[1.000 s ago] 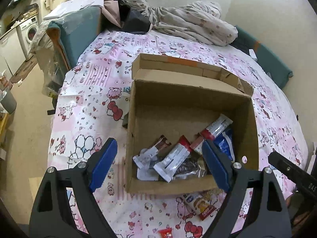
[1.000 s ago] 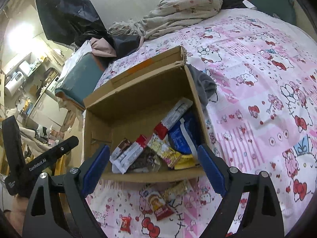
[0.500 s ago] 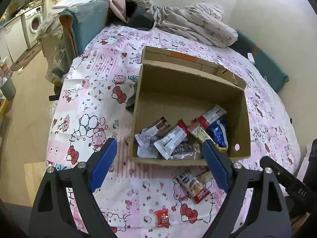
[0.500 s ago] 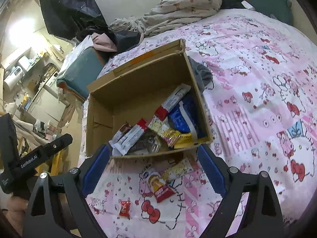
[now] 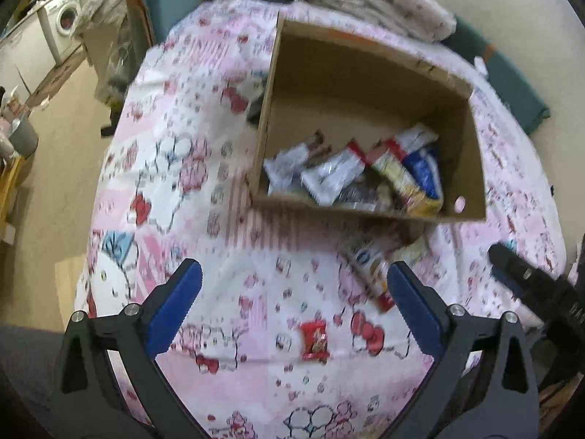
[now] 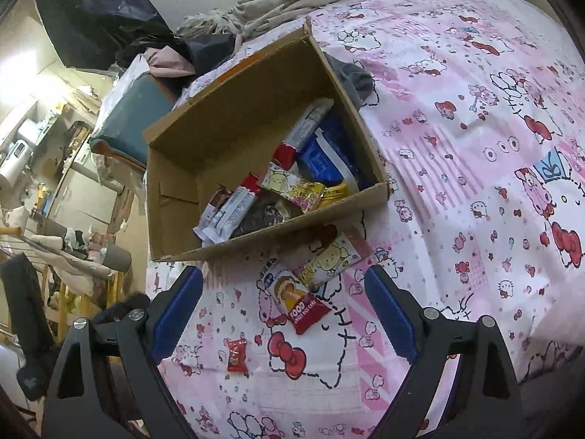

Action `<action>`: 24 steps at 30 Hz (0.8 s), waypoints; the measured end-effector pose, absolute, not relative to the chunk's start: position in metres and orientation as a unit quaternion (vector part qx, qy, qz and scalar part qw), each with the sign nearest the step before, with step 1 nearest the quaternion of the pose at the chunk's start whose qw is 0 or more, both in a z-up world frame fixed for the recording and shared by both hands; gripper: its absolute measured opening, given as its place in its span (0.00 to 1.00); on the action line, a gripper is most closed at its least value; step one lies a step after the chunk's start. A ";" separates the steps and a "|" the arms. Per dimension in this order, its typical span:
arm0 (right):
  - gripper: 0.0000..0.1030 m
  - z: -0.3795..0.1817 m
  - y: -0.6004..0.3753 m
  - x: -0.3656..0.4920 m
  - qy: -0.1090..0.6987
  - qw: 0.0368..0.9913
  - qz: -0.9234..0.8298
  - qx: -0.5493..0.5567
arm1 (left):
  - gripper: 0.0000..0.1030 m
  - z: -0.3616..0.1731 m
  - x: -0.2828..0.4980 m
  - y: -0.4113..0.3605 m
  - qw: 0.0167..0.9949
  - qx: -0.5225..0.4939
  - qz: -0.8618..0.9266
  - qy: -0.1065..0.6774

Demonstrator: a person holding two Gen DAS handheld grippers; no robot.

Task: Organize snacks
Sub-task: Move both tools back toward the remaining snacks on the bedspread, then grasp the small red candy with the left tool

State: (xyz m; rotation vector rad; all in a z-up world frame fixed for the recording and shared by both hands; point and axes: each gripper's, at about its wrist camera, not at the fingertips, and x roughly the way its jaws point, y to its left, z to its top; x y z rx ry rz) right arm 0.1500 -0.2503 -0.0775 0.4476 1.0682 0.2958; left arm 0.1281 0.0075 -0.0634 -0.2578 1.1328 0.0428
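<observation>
An open cardboard box sits on a pink cartoon-print bedsheet and holds several wrapped snacks. Outside its near wall lie a rice cake packet, a pale bear-print packet and a small red candy. My left gripper hangs above the sheet with its jaws opening and nothing between them; the red candy lies below the gap. My right gripper is open and empty, hovering over the rice cake packet.
A crumpled blanket and dark clothes lie at the bed's far end. A grey cloth rests beside the box. The bed's left edge drops to the floor, with a washing machine beyond. Cluttered shelves stand in the right wrist view.
Both grippers have drawn back from the box and tilted down, so the loose packets and red candy on the sheet came into view. The left jaws have widened.
</observation>
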 end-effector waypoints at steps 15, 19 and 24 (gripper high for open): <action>0.90 -0.089 -0.262 0.154 0.522 0.812 0.118 0.233 | 0.81 -0.141 0.113 -0.046 0.768 -0.062 -0.016 0.637; 0.90 -0.088 -0.261 0.154 0.521 0.812 0.120 0.232 | 0.58 -0.163 0.111 -0.056 0.747 -0.037 -0.032 0.663; 0.90 -0.088 -0.263 0.154 0.521 0.810 0.121 0.239 | 0.13 -0.172 0.112 -0.047 0.740 -0.038 -0.027 0.671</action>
